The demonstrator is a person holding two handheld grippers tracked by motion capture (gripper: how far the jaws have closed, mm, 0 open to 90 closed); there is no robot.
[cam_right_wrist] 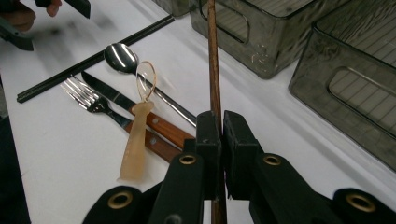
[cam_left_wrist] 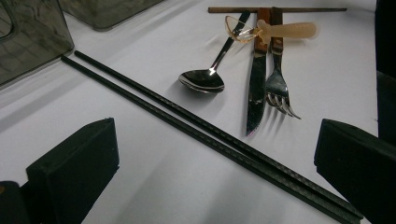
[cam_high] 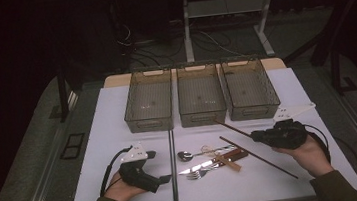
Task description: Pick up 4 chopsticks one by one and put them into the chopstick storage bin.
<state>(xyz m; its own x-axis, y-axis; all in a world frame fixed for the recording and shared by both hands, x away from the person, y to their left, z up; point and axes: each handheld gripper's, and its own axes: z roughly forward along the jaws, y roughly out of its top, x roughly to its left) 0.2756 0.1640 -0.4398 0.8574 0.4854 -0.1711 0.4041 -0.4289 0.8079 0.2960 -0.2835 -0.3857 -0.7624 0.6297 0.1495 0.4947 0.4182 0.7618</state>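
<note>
Three grey bins [cam_high: 200, 100] in a row at the tabletop's [cam_high: 115, 137] far edge. Pair of black chopsticks [cam_left_wrist: 210, 135] lying between the left jaws and the cutlery. Metal spoon [cam_left_wrist: 203, 79], knife [cam_left_wrist: 257, 88] and fork [cam_left_wrist: 278, 91] beyond, wooden-handled. Translucent amber spoon [cam_right_wrist: 135, 140] across those handles, left of the right jaws.

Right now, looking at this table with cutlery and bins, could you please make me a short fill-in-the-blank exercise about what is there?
1. The right gripper is shut on a brown ____.
2. At the far side of the table stand ____ bins in a row.
3. The two black chopsticks lie side by side in front of the left gripper, whose jaws are ____.
4. The knife lies between the spoon and the ____.

Missing words: chopstick; three; open; fork
</note>
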